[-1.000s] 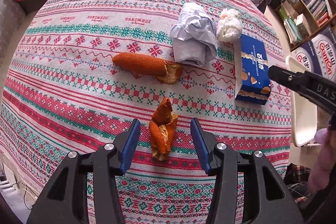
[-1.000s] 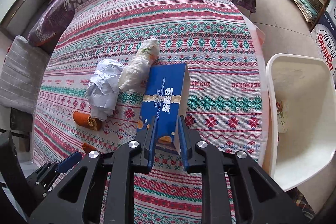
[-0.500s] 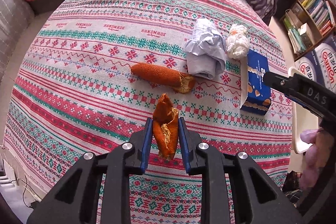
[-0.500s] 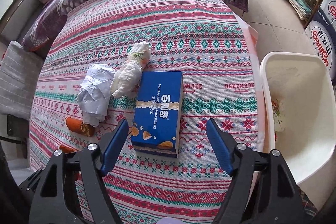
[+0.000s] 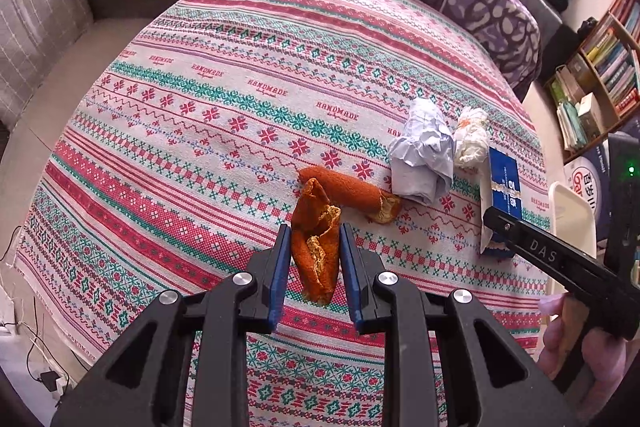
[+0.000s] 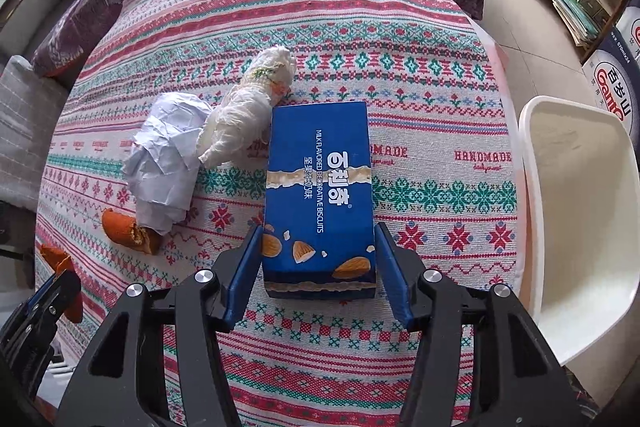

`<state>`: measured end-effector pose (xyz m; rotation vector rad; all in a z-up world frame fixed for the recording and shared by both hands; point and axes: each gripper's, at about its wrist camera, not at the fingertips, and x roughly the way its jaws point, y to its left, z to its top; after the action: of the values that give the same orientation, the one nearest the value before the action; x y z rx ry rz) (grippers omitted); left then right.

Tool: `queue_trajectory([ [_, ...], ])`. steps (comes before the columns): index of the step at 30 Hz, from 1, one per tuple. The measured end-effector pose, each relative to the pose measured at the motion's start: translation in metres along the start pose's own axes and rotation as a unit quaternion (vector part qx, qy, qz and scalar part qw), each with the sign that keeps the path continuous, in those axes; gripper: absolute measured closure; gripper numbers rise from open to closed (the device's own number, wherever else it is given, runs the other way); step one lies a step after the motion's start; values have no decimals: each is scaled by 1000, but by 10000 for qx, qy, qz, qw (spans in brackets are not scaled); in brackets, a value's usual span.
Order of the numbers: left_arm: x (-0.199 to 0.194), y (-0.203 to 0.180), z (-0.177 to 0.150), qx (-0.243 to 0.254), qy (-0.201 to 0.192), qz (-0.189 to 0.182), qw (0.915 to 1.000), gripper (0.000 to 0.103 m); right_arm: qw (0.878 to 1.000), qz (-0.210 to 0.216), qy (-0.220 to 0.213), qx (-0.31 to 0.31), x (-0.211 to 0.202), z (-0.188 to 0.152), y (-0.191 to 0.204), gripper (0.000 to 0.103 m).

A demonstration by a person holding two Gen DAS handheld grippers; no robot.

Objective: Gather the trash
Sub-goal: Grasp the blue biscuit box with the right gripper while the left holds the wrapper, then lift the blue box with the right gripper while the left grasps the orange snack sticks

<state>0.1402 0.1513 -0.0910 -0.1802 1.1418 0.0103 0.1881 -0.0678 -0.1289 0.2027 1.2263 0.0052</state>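
Left gripper (image 5: 311, 259) fingers clamped on orange peel (image 5: 316, 247), apparently lifted off the tabletop (image 5: 200, 147). Right gripper (image 6: 318, 269) fingers spread, straddling blue biscuit box (image 6: 320, 187) lying flat; contact unclear. White bin (image 6: 580, 227) beside it.

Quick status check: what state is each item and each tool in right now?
Left tool: shut on the orange peel, lifted.
Right tool: open, astride the biscuit box.
Biscuit box: lying flat.
Second peel: lying loose.
Paper: crumpled.
Tissue: wadded.
Bin: open.
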Motion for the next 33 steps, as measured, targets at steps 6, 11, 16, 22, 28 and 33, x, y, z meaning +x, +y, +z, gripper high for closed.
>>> queue_trajectory([
  [6,-19,-3,7,-148,-424,-24,9990,78,9980,152,-605,-117,-41,-1,-5,51],
  [11,-35,-15,12,-123,-818,23,9966,78,9919,8,-1242,-253,-71,-2,-10,50],
  [16,-45,-28,13,-96,-1030,-80,9946,78,9884,-63,-1494,-251,-85,1,-21,50],
  [22,-35,-33,15,-178,-826,-114,9964,78,9878,-84,-1539,-210,-95,1,-34,50],
  [28,18,-7,16,-1143,122,-355,9927,78,9883,-45,-1502,-251,-96,0,-39,50],
  [33,48,10,16,-2063,484,-572,9756,78,9893,-36,-1425,-315,-94,0,-40,50],
])
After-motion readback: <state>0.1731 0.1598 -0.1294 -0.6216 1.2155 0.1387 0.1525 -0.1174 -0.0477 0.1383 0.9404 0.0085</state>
